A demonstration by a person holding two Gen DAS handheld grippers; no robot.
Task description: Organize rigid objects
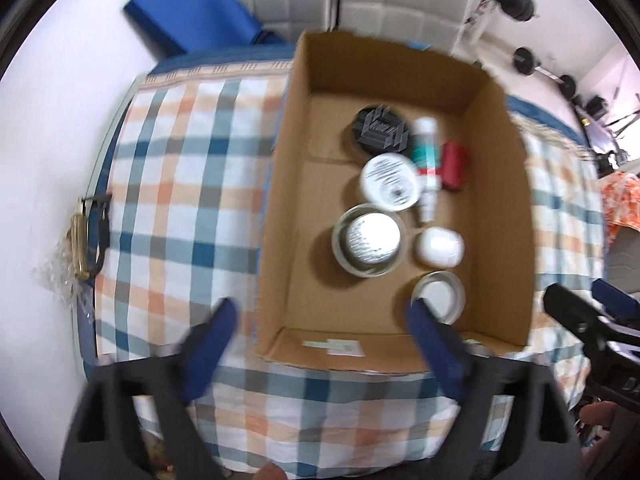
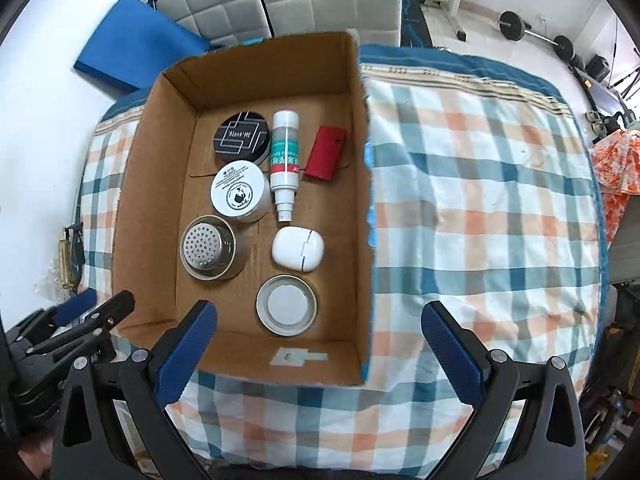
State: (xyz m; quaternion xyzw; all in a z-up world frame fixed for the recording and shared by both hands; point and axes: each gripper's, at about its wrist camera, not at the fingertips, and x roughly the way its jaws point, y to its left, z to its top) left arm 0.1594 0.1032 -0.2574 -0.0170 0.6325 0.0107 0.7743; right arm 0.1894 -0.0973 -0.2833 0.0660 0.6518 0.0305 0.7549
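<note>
Right wrist view shows the cardboard box (image 2: 360, 208) on the plaid bed cover (image 2: 480, 200), with every visible rigid item already lying inside it. Taking the box as landmark: along its far wall sit a black round tin (image 2: 241, 136), a white spray bottle (image 2: 285, 160) and a red case (image 2: 325, 153); the bottle's long axis runs from far wall to near wall, nozzle toward the grippers. Mid-box are a white jar (image 2: 239, 192), a perforated metal cup (image 2: 208, 247) and a white hinged case (image 2: 298, 249); nearest the near wall lies a metal lid (image 2: 287, 305).

The right gripper (image 2: 316, 340) is spread wide and empty, hovering over the box's near right corner, the lid just ahead of it. The left gripper (image 1: 320, 336), also spread and empty, straddles the box's near left wall. No loose item shows on the cover, so the sorting looks close to finished.
</note>
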